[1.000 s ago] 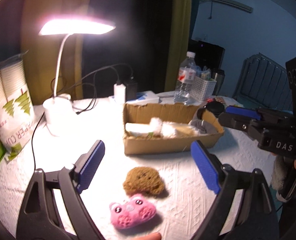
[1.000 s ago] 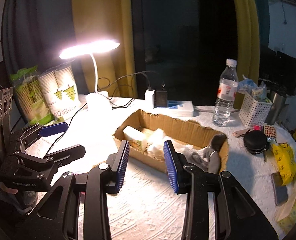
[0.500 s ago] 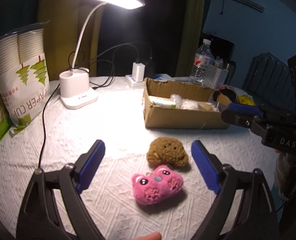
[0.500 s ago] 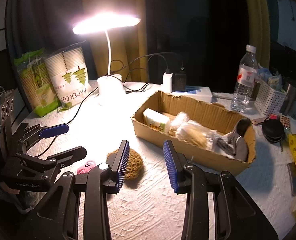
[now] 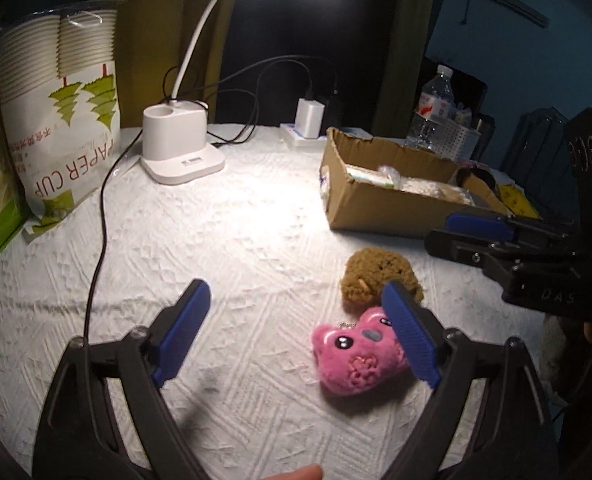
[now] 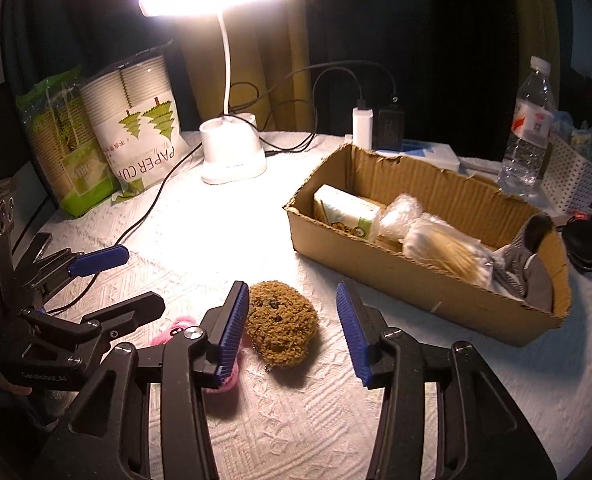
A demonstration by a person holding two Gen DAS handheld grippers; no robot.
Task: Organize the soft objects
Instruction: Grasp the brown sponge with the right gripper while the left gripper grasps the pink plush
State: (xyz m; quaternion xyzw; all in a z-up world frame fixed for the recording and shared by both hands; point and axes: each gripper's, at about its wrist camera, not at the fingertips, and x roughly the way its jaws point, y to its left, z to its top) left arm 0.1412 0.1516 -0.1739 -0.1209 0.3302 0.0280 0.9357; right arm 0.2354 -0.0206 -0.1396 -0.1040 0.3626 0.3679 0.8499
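Observation:
A brown plush (image 5: 379,276) (image 6: 282,330) and a pink plush (image 5: 355,356) (image 6: 176,330) lie side by side on the white cloth. My left gripper (image 5: 296,340) is open above the cloth, with its right finger over the pink plush's edge. My right gripper (image 6: 292,330) is open, with the brown plush between its blue pads; I see no contact. Its left finger hides most of the pink plush. An open cardboard box (image 5: 379,204) (image 6: 427,280) holding packets and a grey cloth stands behind the plushes.
A lit white desk lamp (image 5: 180,148) (image 6: 232,152) with cables stands at the back. Paper cup bags (image 5: 62,112) (image 6: 136,128) stand at the left. A water bottle (image 6: 529,128) and a white basket (image 6: 571,180) are behind the box.
Both grippers have come lower and closer to the plushes. The right gripper now brackets the brown plush. The left gripper view has swung left, so the plushes sit at its right finger.

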